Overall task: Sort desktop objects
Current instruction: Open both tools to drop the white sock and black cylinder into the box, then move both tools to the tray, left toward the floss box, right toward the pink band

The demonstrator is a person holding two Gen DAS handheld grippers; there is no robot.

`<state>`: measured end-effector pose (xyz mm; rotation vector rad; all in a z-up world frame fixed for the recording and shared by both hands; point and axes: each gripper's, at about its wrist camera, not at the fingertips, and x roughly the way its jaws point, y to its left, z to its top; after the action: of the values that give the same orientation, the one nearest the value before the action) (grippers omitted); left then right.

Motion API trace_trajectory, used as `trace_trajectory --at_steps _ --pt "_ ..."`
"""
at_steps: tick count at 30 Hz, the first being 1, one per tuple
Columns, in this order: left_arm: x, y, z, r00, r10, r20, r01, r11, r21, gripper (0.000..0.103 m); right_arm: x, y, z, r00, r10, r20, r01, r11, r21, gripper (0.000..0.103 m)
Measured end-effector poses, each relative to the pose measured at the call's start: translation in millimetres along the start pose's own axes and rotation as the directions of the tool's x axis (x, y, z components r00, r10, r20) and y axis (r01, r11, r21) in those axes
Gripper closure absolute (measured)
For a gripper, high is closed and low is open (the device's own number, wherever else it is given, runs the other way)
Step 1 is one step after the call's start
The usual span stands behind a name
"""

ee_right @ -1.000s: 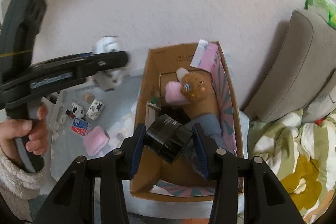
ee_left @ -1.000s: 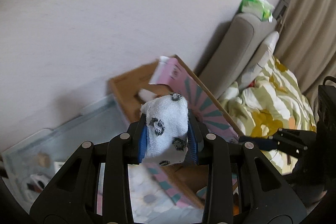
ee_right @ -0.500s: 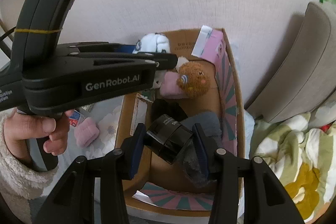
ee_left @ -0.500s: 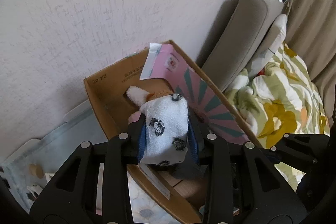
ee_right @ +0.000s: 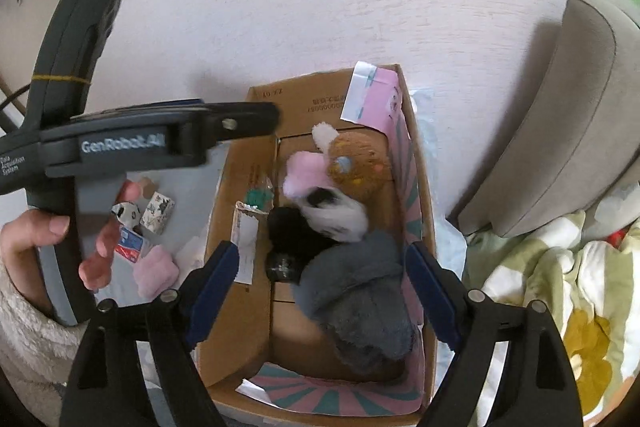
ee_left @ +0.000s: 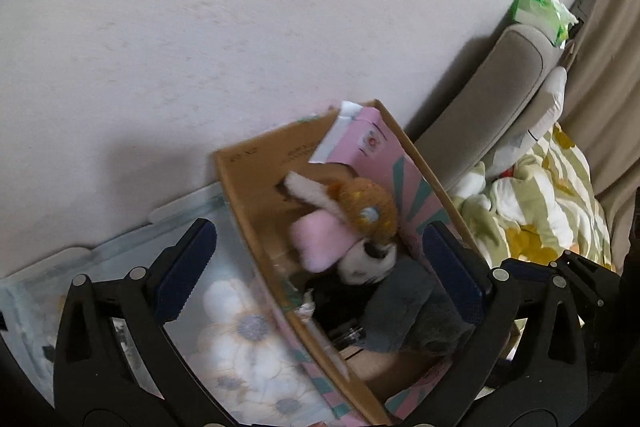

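Spotted sock: soft, light, best pinched across its middle; lying in the cardboard box beside a plush toy, a black jar and grey cloth. Left gripper and right gripper are opening over the box, nothing between them. Small items are left outside the box.

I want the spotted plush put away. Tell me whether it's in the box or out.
In. The spotted plush lies inside the box, below the brown plush; both grippers' fingers are opening with nothing between them.
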<state>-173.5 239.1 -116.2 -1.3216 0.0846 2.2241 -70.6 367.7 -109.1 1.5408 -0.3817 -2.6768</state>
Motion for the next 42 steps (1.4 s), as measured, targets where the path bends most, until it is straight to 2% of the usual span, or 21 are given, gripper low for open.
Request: trace_trajectory --at_steps 5,14,20,24,29,31,34,39,42 --pt "-18.3 7.7 2.3 1.000 0.016 0.016 -0.016 1.000 0.007 0.000 -8.5 2.7 1.7 0.999 0.024 0.027 -0.025 0.999 0.040 0.020" --pt "-63.5 25.6 -11.4 0.997 0.047 0.056 -0.049 0.998 0.048 0.000 -31.0 33.3 3.8 0.997 0.017 0.072 -0.017 1.000 -0.001 0.020" --pt "-117.4 69.4 -21.6 0.992 0.079 0.094 -0.076 0.996 -0.035 0.000 -46.2 67.8 12.8 0.992 0.035 0.121 -0.026 0.997 -0.074 0.020" --pt "-167.7 100.8 -27.3 0.978 0.136 0.158 -0.123 0.988 -0.091 0.000 -46.7 90.1 22.7 0.988 0.062 0.138 -0.048 0.994 -0.102 0.020" --pt "-207.7 131.3 -44.9 0.953 0.225 0.201 -0.202 0.971 -0.132 0.000 -38.0 129.3 34.2 0.989 0.069 0.130 -0.042 0.977 -0.207 0.020" --pt "-217.7 144.8 -58.5 0.944 0.262 0.200 -0.233 0.960 -0.158 0.000 -32.3 143.4 36.1 0.990 0.076 0.120 -0.044 0.967 -0.249 0.020" --pt "-221.5 161.5 -80.0 0.940 0.291 0.179 -0.255 0.946 -0.199 0.000 -20.7 166.8 35.5 0.990 0.109 0.090 -0.075 0.946 -0.315 0.020" --pt "-213.6 185.7 -118.1 0.940 0.319 0.122 -0.280 0.924 -0.261 0.000 4.1 200.0 25.4 0.987 0.161 0.023 -0.139 0.911 -0.388 0.020" --pt "-198.8 190.8 -138.7 0.946 0.313 0.085 -0.280 0.919 -0.278 0.000 18.5 216.6 12.2 0.981 0.192 -0.013 -0.179 0.887 -0.425 0.020"
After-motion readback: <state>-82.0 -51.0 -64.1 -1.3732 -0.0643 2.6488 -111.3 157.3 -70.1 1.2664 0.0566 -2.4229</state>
